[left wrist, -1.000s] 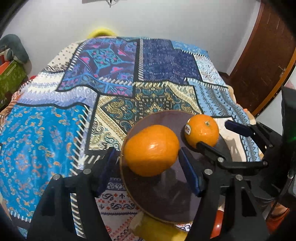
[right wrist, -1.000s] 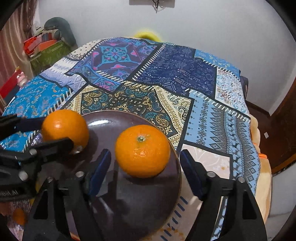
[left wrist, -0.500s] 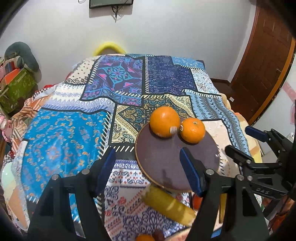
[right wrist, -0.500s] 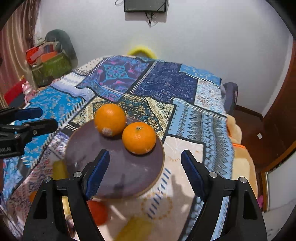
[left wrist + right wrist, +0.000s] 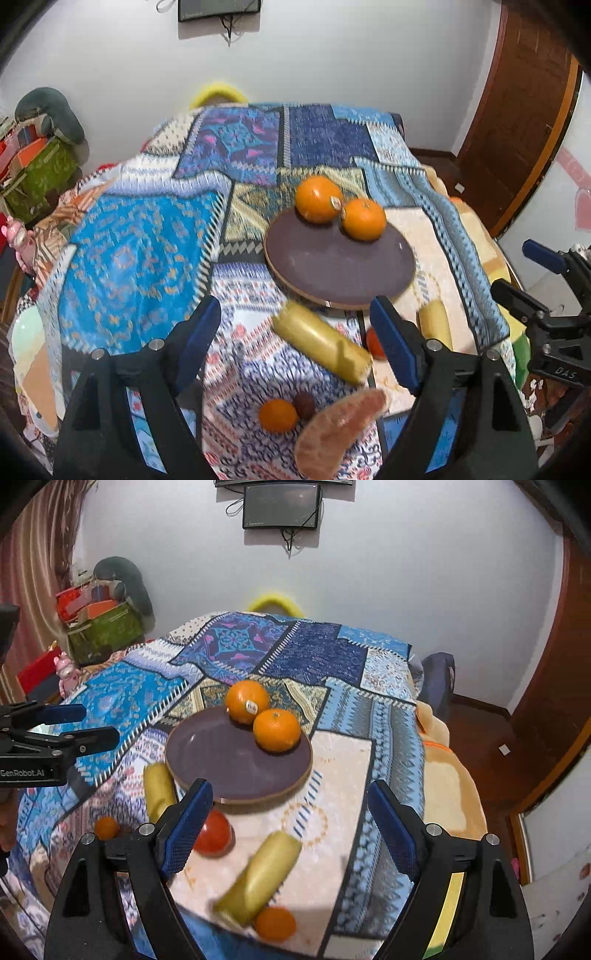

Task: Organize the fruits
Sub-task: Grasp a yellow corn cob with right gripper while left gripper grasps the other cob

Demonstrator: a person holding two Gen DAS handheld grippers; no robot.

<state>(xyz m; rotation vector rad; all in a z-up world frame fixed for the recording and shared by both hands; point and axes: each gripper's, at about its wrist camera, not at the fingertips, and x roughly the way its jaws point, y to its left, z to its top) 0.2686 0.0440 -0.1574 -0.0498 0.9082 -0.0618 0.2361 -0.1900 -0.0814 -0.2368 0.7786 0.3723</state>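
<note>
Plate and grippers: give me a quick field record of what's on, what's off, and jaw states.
plate: dark, round, on patchwork cloth
on plate: stickered orange touching plain orange, far edge
off plate: two yellow fruits, red fruit, small oranges
left gripper: open, empty, jaws just widened
right gripper: open, empty, jaws just widened

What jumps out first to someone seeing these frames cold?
Two oranges, touching each other at the far edge of a dark round plate, stand out against the busy blue patchwork cloth. Nearer the cameras, loose fruit lies on the cloth off the plate: yellow bananas, a red fruit and small orange ones. Both the left gripper and the right gripper hang open and empty above it.
</note>
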